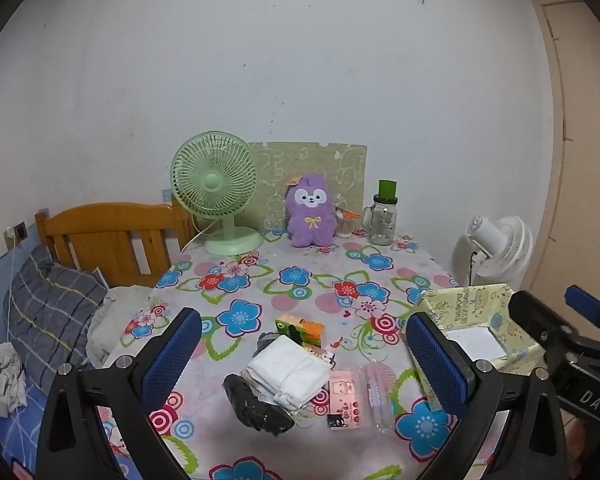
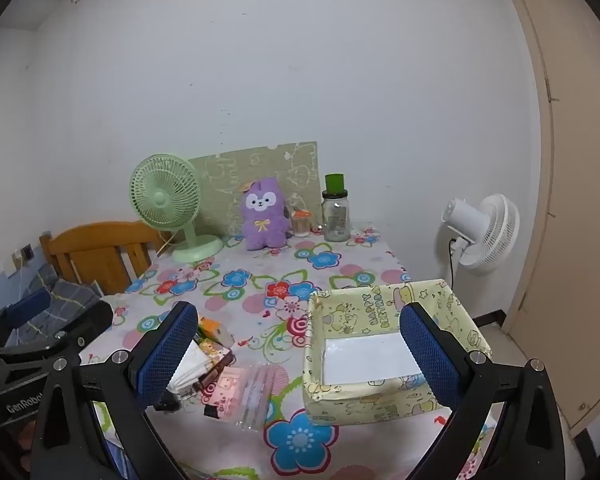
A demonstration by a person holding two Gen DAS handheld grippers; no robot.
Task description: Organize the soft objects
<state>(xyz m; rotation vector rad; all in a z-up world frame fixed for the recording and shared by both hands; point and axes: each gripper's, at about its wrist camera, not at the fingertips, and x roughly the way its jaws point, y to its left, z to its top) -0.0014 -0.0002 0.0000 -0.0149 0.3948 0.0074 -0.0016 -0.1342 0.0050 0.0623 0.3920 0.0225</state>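
A pile of soft things lies near the table's front: a folded white cloth (image 1: 290, 372) on a black cloth (image 1: 256, 404), with a green and orange packet (image 1: 300, 326) behind it. A pink card (image 1: 343, 398) and a clear zip bag (image 1: 374, 394) lie to the right. A yellow cartoon-print box (image 2: 380, 344) stands open at the right, empty but for its white bottom. My left gripper (image 1: 304, 354) is open above the pile. My right gripper (image 2: 298, 354) is open and empty before the box. A purple plush toy (image 1: 311, 210) sits at the back.
A green desk fan (image 1: 216, 188), a glass jar with a green lid (image 1: 382, 216) and a patterned board (image 1: 312, 168) stand at the table's back. A white floor fan (image 2: 482, 232) stands at the right. A wooden bed with a grey pillow (image 1: 48, 312) lies left.
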